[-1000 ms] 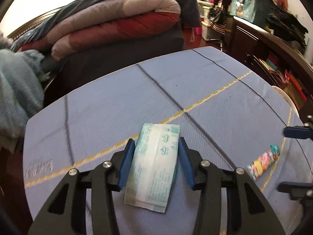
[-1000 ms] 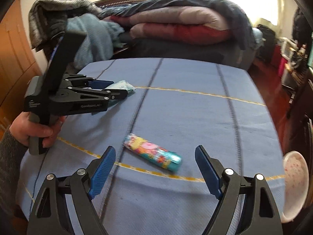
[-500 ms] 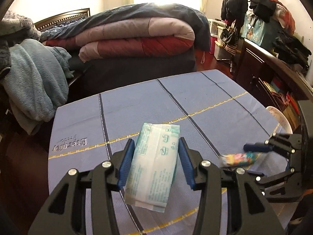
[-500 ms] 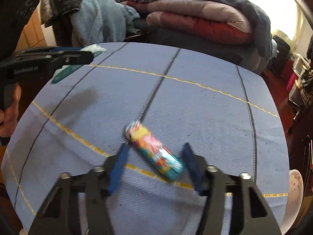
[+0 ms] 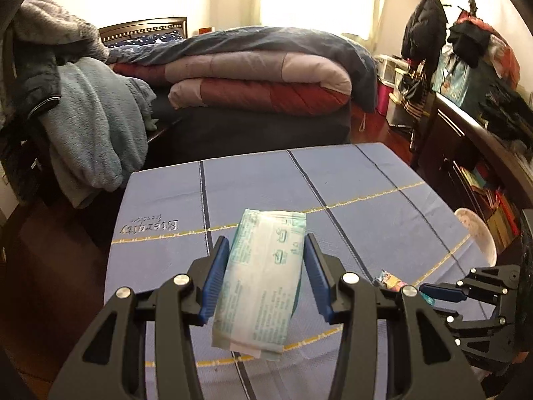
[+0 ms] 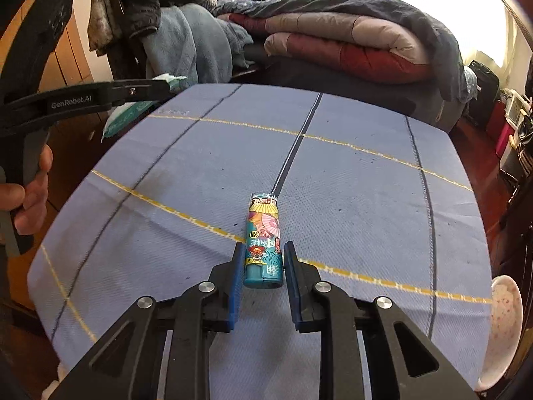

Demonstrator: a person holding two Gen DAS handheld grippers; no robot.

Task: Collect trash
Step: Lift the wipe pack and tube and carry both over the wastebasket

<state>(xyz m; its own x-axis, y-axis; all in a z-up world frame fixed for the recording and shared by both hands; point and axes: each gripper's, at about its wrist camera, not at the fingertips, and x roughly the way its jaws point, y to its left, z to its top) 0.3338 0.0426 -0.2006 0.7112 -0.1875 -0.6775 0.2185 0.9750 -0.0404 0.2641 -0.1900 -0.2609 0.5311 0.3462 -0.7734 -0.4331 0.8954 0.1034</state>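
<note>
Jaws of both grippers clamp trash: left wipes packet (image 5: 263, 273), right lighter (image 6: 264, 240).

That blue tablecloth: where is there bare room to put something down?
Nearly all of the blue tablecloth is bare, from the folded quilts to the near edge. The busy spots are the near middle, where the right gripper clamps a colourful lighter, and the left edge, where the left gripper holds a tissue packet.
</note>
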